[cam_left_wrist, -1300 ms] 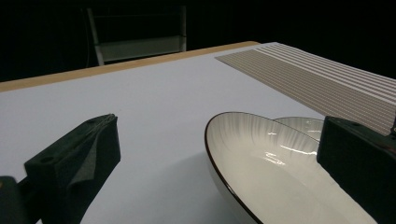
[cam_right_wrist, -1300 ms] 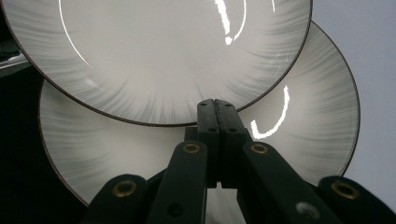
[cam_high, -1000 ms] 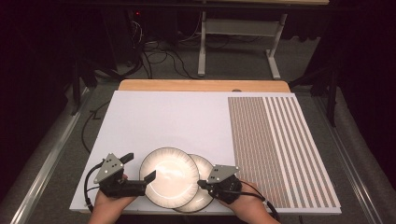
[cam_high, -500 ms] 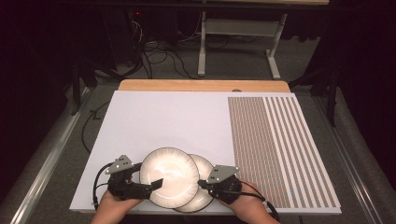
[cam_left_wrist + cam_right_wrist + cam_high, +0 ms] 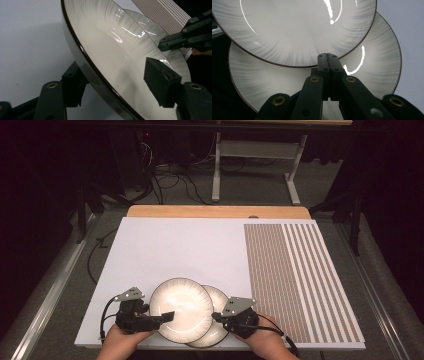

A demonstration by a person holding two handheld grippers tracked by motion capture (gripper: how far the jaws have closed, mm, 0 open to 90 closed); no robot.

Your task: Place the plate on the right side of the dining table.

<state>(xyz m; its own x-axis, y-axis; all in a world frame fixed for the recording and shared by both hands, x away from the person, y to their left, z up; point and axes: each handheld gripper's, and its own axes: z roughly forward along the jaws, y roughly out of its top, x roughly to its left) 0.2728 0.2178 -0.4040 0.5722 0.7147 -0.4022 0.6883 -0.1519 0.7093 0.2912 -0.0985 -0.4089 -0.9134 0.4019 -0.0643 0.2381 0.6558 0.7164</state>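
We see two grey-rimmed plates overlapping at the near edge of the white bench. The left tool straddles the upper plate rim, jaws parted, one above and one below. The right tool, jaws pressed together and empty, rests over the lower plate.
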